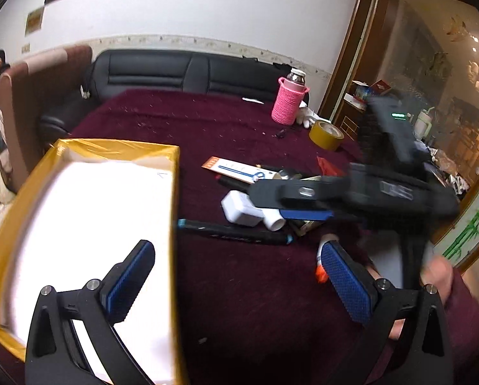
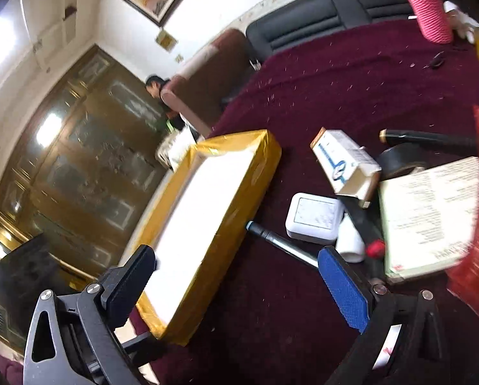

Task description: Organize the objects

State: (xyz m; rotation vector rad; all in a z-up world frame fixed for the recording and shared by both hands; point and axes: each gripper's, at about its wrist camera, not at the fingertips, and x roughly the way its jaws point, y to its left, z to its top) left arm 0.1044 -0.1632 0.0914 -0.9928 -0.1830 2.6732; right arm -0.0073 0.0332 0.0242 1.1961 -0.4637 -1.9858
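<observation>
Gold-taped box [image 2: 207, 224] lies under the spread right tongs [image 2: 236, 269] (left finger).

Left wrist fisheye sits low over the counter [image 1: 239, 288], close, facing across it toward the black sofa [image 1: 181, 70] at the far edge. Right wrist fisheye also low and close, tilted, facing the counter's left side and the wooden cabinet [image 2: 79, 160] beyond. Both views share the gold-edged box [image 1: 117, 150], white square device [image 2: 314, 216], black pen [image 1: 236, 231], and pink bottle [image 1: 287, 102].
</observation>
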